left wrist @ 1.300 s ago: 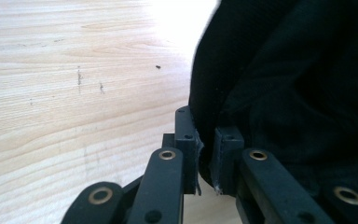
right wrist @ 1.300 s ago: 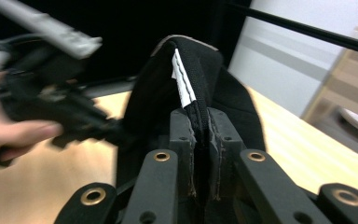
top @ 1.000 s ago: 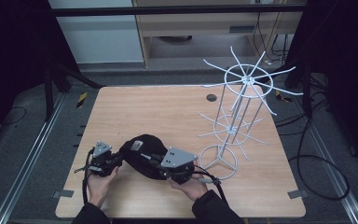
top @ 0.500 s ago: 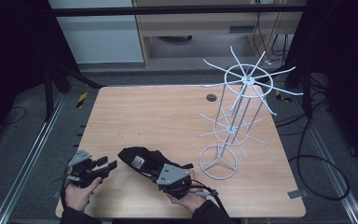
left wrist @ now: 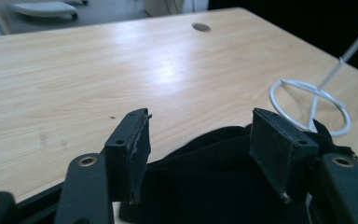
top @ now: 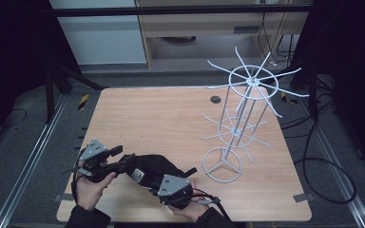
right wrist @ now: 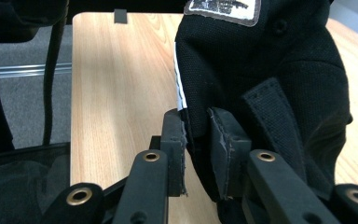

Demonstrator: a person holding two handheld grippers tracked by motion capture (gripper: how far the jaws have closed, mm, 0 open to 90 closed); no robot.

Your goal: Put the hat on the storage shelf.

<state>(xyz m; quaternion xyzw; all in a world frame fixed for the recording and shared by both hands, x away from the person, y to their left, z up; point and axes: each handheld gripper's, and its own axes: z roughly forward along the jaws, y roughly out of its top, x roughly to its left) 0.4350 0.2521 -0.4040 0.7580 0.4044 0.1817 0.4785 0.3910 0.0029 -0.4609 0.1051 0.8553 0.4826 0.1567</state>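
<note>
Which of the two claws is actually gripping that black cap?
The right claw: its jaws pinch the black cap. The left claw has just been opening, pads wide apart above the fabric.

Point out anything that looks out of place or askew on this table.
Nothing stands out. The black cap lies crumpled at the near edge, pinched by the right gripper; the wire rack stands upright.

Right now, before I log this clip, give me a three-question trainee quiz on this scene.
1. True or false: the left gripper is clamped on the black cap.
2. Which gripper pinches the cap's fabric? A) left B) right C) neither
3. Fill in: the white wire display rack stands on the wooden ____.

Key: 1 false, its jaws stand apart, having just been opening, with the cap below them. 2 B. 3 table.
</note>
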